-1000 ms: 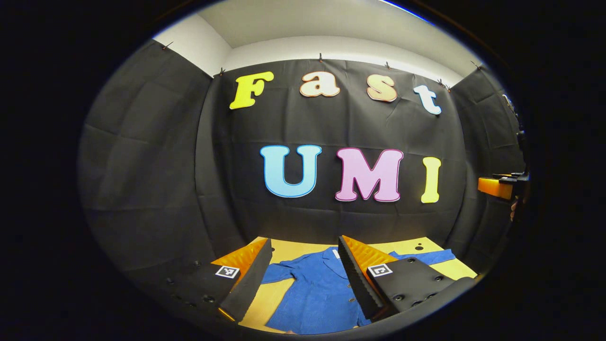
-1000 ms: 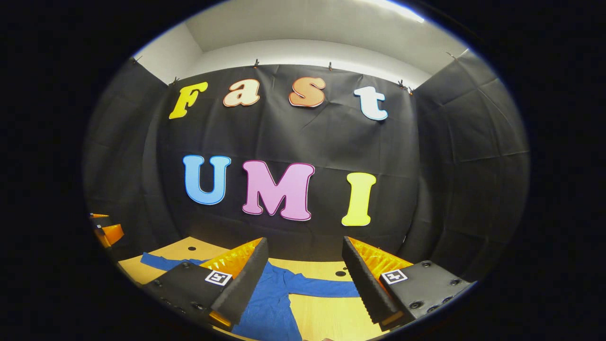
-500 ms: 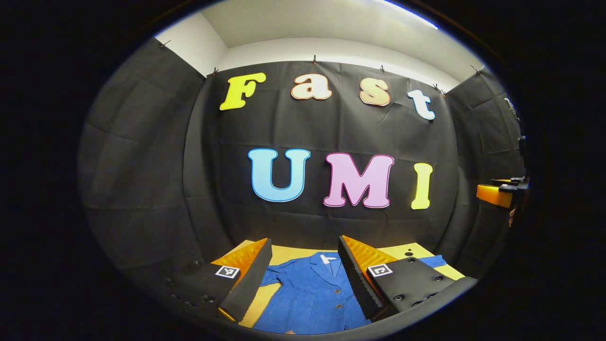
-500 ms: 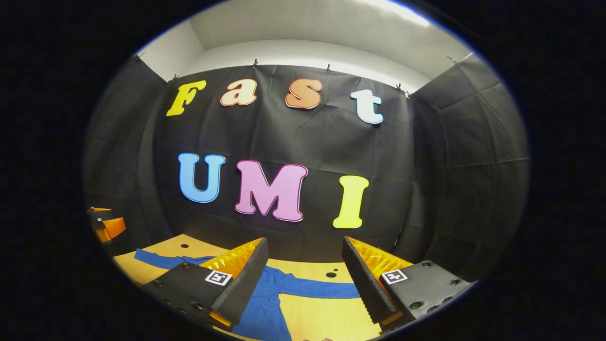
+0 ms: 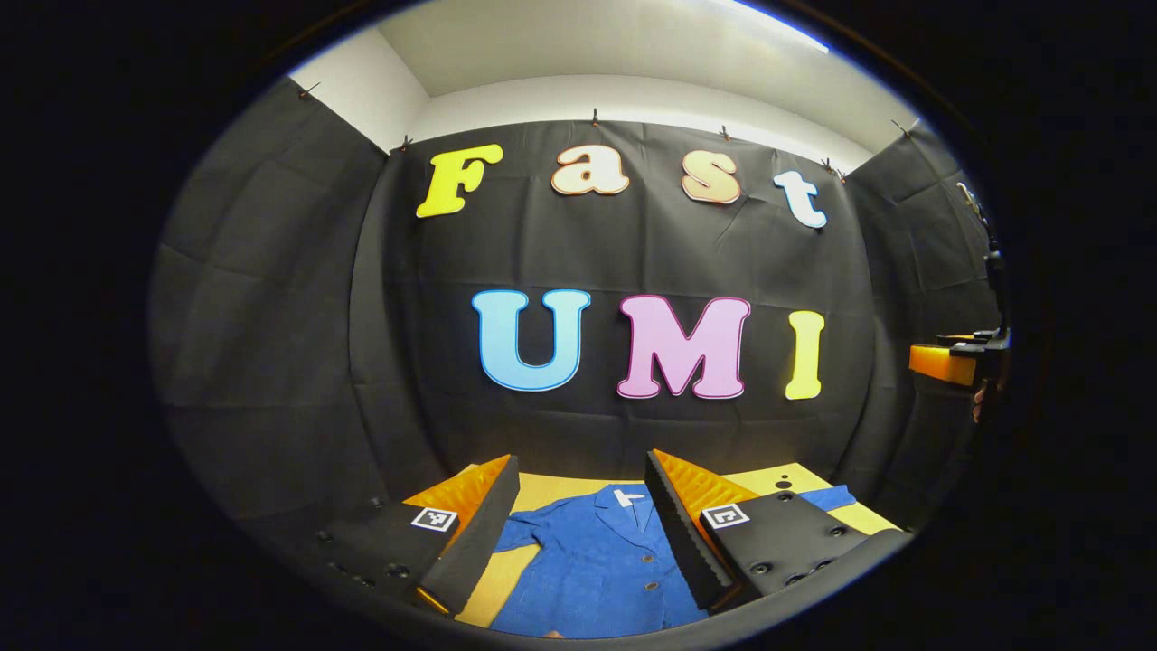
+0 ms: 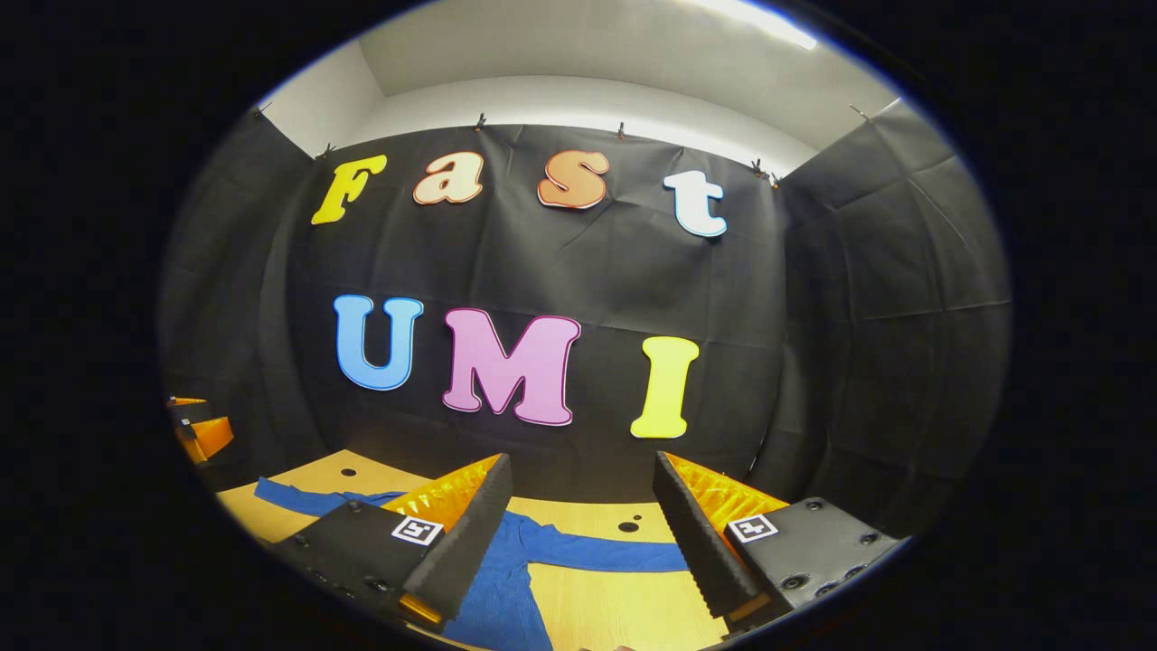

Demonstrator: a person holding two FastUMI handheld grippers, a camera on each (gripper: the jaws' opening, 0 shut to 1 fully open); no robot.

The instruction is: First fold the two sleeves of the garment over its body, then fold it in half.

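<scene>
A blue buttoned shirt lies flat on the wooden table, collar toward the booth wall. My left gripper hangs open above its chest, nothing between the fingers. One sleeve end pokes out past the right finger. In the right gripper view the shirt shows with one sleeve stretched right and the other sleeve stretched left. My right gripper is open above the right sleeve, apart from the cloth. The other gripper appears at the left edge of that view, and likewise at the right edge of the left gripper view.
The wooden table has small dark holes near its back edge. The black cloth wall stands close behind the table and wraps both sides. Bare wood lies in front of the right sleeve.
Both views shifted slightly, mostly in the first half second: the left gripper swung a little right over the shirt's collar, and the right gripper drifted right. Both stayed open.
</scene>
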